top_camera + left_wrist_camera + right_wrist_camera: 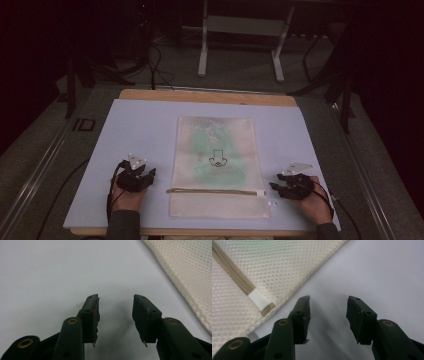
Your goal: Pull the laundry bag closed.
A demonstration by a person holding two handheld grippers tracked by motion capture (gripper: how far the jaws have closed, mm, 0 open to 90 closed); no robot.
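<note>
A cream mesh zip bag (216,165) lies flat in the middle of the pale blue mat (140,130), with something green and a small black drawing showing through it. A tan zipper band (215,191) crosses its near part. My left gripper (149,173) rests on the mat left of the bag, jaws open and empty; the bag's edge (190,280) runs along the upper right in the left gripper view, beyond that gripper (115,307). My right gripper (276,185) rests right of the bag, open and empty (328,308), near the zipper's white end tab (259,298).
The mat covers a wooden tabletop (210,96) whose far edge shows. Beyond stand a white metal frame (240,40) and cables (155,65) on the dark floor. A small white tag (272,203) lies by the bag's near right corner.
</note>
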